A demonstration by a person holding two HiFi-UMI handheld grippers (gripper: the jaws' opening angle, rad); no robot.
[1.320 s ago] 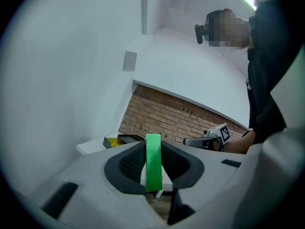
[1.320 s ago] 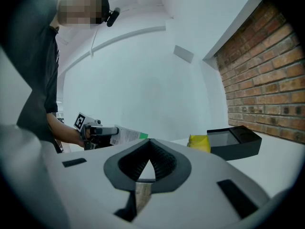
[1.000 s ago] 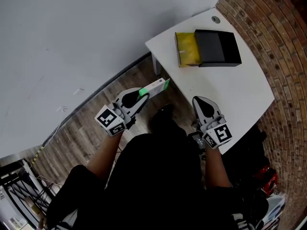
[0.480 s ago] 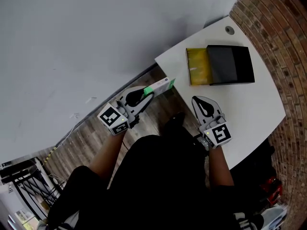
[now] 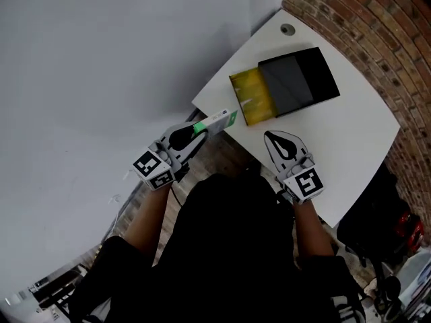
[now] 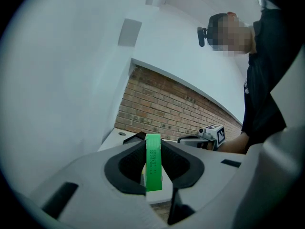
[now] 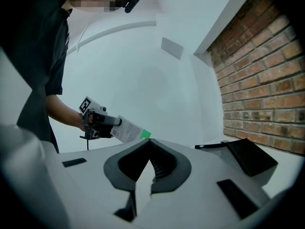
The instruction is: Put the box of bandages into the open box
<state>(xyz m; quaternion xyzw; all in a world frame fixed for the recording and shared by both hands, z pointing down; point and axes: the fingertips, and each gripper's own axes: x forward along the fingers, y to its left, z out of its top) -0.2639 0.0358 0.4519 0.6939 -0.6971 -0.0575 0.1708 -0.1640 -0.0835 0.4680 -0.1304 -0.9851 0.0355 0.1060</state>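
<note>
The left gripper (image 5: 199, 133) is clamped on the box of bandages (image 5: 221, 120), a slim white carton pinched flat between its jaws, green end pointing away from the person. The carton hangs in the air at the left edge of the white tabletop (image 5: 337, 140), near the yellow end of the open box (image 5: 289, 83) but apart from it. That black box lies on the far part of the tabletop, by the brick wall (image 5: 363, 19). The right gripper (image 5: 269, 136) hovers over the near tabletop, its jaws together and empty.
</note>
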